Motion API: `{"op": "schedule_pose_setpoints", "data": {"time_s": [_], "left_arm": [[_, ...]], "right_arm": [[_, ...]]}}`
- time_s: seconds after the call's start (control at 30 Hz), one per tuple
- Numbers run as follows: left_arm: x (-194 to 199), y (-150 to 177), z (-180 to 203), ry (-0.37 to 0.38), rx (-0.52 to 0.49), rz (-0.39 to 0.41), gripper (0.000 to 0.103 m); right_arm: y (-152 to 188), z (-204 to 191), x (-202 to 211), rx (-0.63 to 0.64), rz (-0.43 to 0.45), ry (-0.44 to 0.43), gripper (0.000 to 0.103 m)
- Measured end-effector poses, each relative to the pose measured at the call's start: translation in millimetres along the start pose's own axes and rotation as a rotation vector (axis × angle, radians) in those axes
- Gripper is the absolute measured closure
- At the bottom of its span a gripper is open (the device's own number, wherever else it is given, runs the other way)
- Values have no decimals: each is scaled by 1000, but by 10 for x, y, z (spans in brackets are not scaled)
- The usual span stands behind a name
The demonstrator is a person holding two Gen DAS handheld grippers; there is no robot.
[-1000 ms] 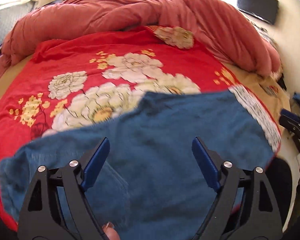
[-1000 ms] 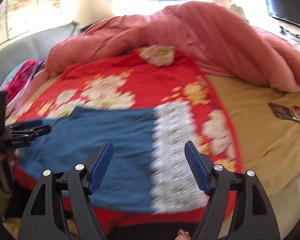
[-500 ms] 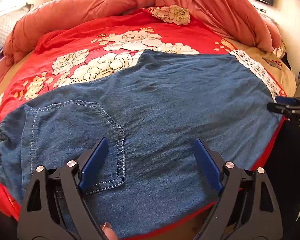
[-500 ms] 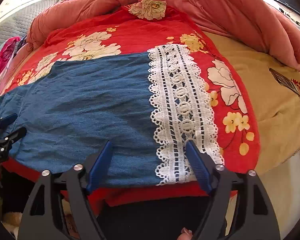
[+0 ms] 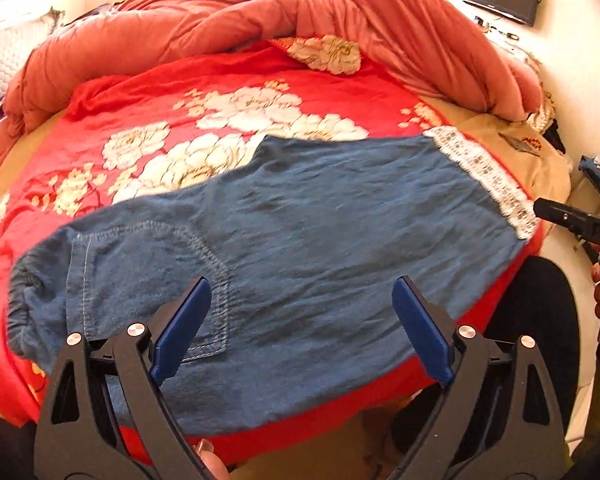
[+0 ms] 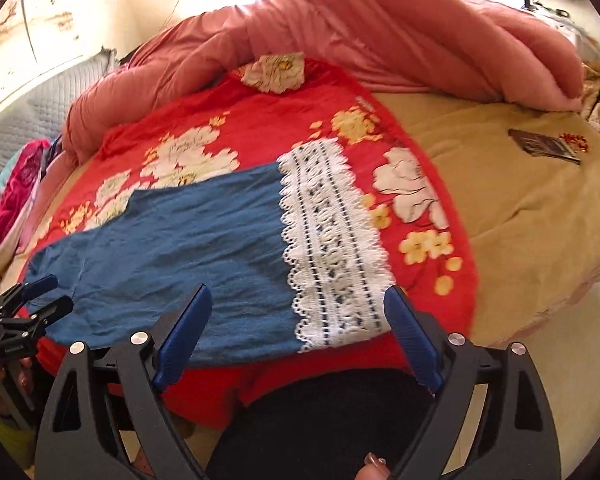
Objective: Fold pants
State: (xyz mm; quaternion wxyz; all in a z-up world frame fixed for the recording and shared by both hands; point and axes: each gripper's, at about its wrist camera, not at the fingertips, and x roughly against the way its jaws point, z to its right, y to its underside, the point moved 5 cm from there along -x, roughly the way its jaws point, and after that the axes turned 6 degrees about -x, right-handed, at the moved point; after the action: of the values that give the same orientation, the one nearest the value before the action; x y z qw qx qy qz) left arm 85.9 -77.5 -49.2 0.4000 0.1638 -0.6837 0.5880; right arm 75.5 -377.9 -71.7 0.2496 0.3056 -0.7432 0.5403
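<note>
The blue pants [image 5: 300, 232] are being left spread flat on the red floral bedspread [image 5: 228, 92]. The left gripper [image 5: 300, 320] and the right gripper [image 6: 296, 320] are both being held wide apart above the near edge, nothing being gripped.

My left claw [image 5: 300, 320] covered the near hem of the pants [image 5: 300, 240] and part of the back pocket [image 5: 204, 280]. The lace trim [image 6: 332, 248] was smeared by motion blur in both views. My right claw [image 5: 572, 220] was cut off by the picture's edge. The small dark item [image 6: 544, 146] near the bed's far right corner was too small to tell.
</note>
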Motion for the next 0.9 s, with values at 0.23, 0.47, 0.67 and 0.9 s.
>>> {"op": "schedule_pose_setpoints", "data": {"time_s": [0.23, 0.47, 0.67, 0.9], "left_arm": [[77, -208, 242, 34, -26, 27, 12], [16, -431, 504, 46, -81, 36, 9], [-120, -639, 680, 55, -121, 36, 9], [-429, -910, 854, 85, -190, 1, 9]], "right_arm": [[7, 160, 225, -28, 53, 4, 16], [20, 333, 295, -71, 74, -3, 16], [45, 452, 274, -108, 77, -16, 16], [89, 519, 120, -126, 48, -28, 16]]}}
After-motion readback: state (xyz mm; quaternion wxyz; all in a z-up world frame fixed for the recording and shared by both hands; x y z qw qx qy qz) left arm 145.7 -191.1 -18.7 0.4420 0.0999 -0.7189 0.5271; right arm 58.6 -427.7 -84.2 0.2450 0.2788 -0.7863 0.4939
